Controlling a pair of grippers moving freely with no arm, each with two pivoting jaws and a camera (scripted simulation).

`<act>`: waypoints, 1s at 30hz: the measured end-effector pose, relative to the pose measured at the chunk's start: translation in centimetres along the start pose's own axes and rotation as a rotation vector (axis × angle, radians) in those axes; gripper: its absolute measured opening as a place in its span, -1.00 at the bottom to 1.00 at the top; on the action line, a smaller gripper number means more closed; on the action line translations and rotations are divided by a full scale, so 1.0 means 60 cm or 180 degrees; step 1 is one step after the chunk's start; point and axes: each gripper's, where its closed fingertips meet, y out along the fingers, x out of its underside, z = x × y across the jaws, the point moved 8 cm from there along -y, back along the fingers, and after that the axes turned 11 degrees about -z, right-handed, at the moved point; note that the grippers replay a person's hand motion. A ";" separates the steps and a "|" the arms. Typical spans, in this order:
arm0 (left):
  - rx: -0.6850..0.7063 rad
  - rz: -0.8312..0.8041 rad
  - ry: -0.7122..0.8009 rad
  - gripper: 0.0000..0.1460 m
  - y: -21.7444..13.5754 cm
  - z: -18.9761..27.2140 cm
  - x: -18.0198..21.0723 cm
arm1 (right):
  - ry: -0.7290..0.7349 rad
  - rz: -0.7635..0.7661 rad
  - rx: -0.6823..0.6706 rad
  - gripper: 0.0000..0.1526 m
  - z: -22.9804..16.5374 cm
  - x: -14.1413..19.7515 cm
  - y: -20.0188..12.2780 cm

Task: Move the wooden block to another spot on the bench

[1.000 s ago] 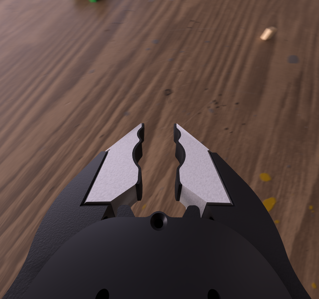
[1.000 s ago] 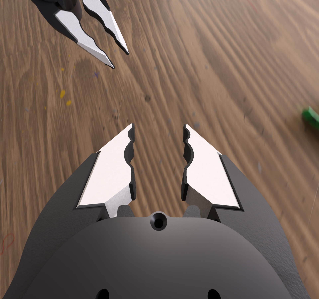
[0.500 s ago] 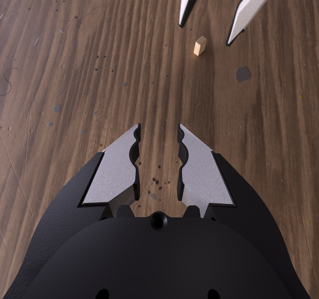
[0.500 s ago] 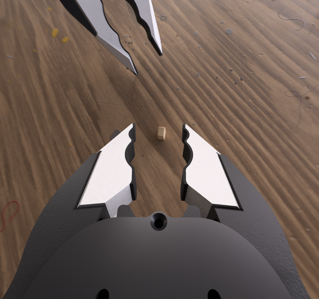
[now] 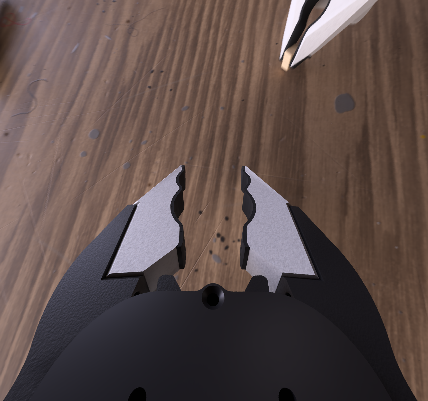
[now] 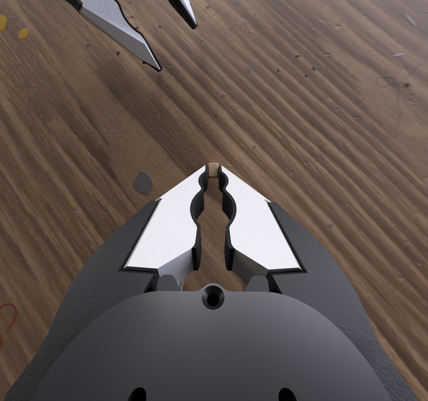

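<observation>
The right gripper (image 6: 212, 169) has its jaws drawn in around the small pale wooden block (image 6: 213, 170), pinching it at the very fingertips over the brown, grain-streaked table (image 6: 324, 134) — from the left wrist view the block (image 5: 286, 60) pokes out below those tips, at or just above the table surface, and contact with the wood cannot be told. The left gripper (image 5: 213, 169) hangs well apart from it with jaws parted and nothing between them — only bare table with dark speckles. A grey blotch (image 6: 143, 183) lies just beside the right gripper's left finger.
</observation>
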 end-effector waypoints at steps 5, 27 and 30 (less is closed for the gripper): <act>-0.0265 0.0020 0.0096 -0.38 -0.015 -0.003 0.018 | 0.0119 0.0170 -0.0004 -0.90 0.015 0.005 -0.048; -0.0107 -0.0198 0.0270 -0.05 0.009 -0.024 -0.026 | -0.0344 -0.0331 0.0329 -0.29 0.064 0.033 -0.055; 0.0235 -0.0136 0.0123 0.05 0.004 -0.010 -0.032 | -0.0848 -0.0095 0.0079 -0.27 0.034 0.015 -0.052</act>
